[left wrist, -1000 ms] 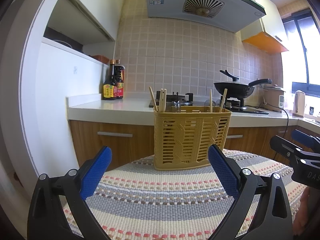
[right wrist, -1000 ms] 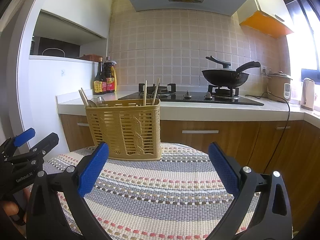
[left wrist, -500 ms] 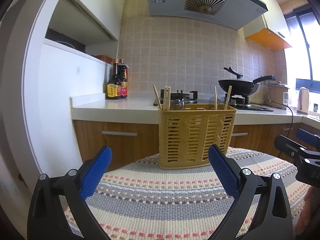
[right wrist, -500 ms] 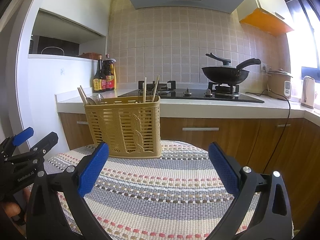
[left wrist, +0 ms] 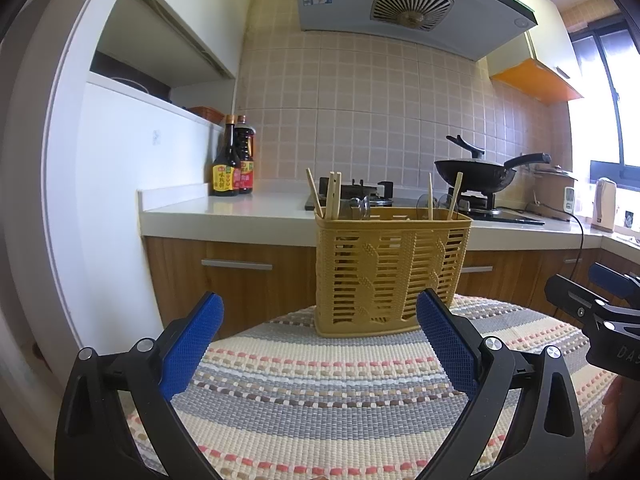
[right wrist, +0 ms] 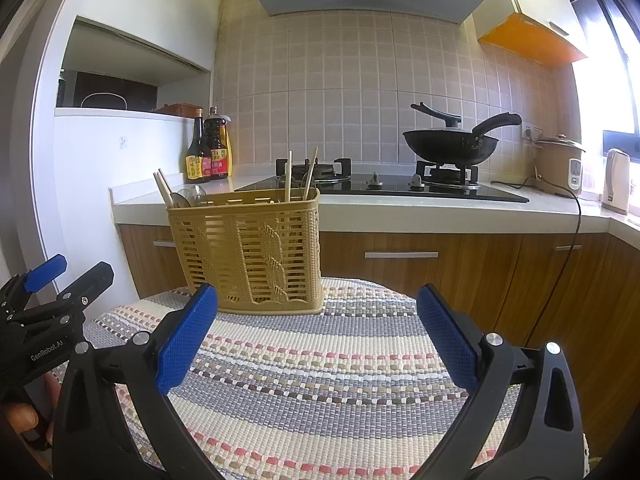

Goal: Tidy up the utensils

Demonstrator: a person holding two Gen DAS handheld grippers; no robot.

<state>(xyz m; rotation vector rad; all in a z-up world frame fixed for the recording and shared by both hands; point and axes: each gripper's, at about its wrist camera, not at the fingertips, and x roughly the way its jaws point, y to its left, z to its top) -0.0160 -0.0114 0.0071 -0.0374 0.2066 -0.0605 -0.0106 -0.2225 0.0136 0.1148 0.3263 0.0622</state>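
Observation:
A tan plastic utensil basket [left wrist: 390, 272] stands upright at the far edge of a striped woven mat [left wrist: 320, 392]; it also shows in the right wrist view [right wrist: 250, 252]. Wooden chopsticks [left wrist: 330, 196] and clear spoon ends [left wrist: 360, 208] stick out of its top; chopsticks [right wrist: 298, 176] show in the right wrist view too. My left gripper [left wrist: 320, 344] is open and empty, low over the mat in front of the basket. My right gripper [right wrist: 318, 338] is open and empty, to the right of the basket. Each gripper shows at the edge of the other's view [left wrist: 592, 304] [right wrist: 56, 292].
Behind the mat runs a white kitchen counter [left wrist: 240, 212] with two sauce bottles [left wrist: 234, 160], a gas hob [right wrist: 400, 188] with a black wok [right wrist: 452, 144], a rice cooker [right wrist: 560, 164] and a kettle [right wrist: 618, 180]. Wooden cabinets [right wrist: 420, 264] stand below. A white wall [left wrist: 100, 200] rises at left.
Both grippers have dropped slightly and tilted up, so the basket sits a little higher in both views. Both jaws stay open and empty.

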